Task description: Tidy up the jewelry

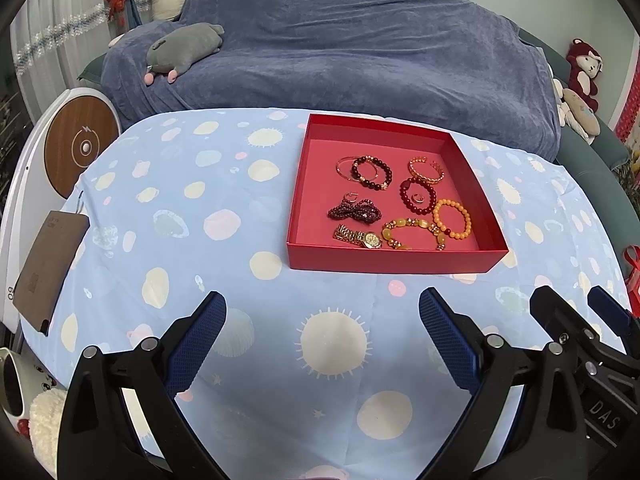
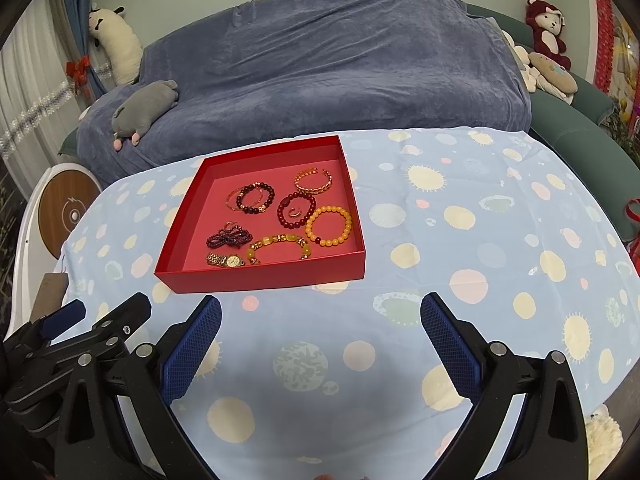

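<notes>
We see the jewelry gathered in a red box (image 1: 394, 258) on the far middle of the table: a watch (image 1: 360, 237) at its near edge, an orange bracelet (image 1: 452, 219) to the right, a gold bangle (image 1: 426, 169) at the far right, and dark beads (image 1: 370, 171) farther left. The box sits on a blue cloth (image 1: 168, 216) with pale dots. Nearer us, the left gripper (image 1: 322, 312) and right gripper (image 2: 320, 316) hover over the cloth side by side, both with fingers wide apart and holding nothing. A covered sofa (image 1: 360, 48) lies beyond.
</notes>
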`<act>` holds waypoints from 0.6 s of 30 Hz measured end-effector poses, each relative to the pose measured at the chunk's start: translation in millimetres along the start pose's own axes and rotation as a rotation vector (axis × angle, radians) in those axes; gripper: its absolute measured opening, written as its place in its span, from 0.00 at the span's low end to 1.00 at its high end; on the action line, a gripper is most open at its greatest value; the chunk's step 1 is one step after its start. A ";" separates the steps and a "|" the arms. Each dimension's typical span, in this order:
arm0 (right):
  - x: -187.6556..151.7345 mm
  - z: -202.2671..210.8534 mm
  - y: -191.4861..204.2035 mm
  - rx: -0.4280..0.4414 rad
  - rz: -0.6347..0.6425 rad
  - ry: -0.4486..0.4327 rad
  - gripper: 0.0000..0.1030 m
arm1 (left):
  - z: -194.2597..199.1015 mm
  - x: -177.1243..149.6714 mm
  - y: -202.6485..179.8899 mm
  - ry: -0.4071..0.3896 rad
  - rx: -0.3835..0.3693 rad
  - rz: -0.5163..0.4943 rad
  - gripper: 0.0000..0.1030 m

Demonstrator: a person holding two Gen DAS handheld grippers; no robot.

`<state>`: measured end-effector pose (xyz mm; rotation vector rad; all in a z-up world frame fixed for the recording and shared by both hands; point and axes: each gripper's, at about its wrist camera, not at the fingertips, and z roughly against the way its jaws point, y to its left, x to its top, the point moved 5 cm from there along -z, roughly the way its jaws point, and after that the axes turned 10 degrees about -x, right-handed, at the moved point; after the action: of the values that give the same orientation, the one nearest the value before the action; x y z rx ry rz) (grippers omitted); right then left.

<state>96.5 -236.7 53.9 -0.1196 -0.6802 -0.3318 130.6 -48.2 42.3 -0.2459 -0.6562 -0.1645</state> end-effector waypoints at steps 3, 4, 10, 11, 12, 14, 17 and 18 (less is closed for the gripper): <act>-0.8 0.1 1.7 0.000 0.000 -0.001 0.93 | 0.6 0.6 -0.1 -0.010 0.003 0.000 0.90; -1.0 0.1 1.7 0.000 0.002 -0.001 0.93 | 0.5 0.6 0.0 -0.010 0.006 0.001 0.90; -1.1 0.2 1.7 -0.001 0.001 -0.002 0.93 | 0.5 0.6 0.9 -0.006 0.009 0.008 0.90; -0.1 -0.3 1.2 -0.001 0.001 -0.001 0.93 | 0.3 0.7 1.0 -0.005 0.011 0.007 0.90; -1.4 -0.3 2.6 0.000 0.000 -0.001 0.93 | 0.4 0.8 1.1 -0.005 0.011 0.006 0.90; -1.4 -0.2 2.6 0.000 -0.002 -0.001 0.93 | 0.2 0.9 1.0 -0.004 0.011 0.004 0.90; -1.9 -0.1 3.1 0.001 -0.002 -0.001 0.93 | 0.5 0.6 1.2 -0.006 0.012 0.007 0.90; -2.6 0.1 3.8 0.000 -0.001 -0.001 0.93 | 0.6 0.8 1.3 -0.008 0.014 0.008 0.90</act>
<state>95.9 -232.5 52.3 -0.1192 -0.6810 -0.3330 131.2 -46.9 43.0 -0.2354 -0.6641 -0.1513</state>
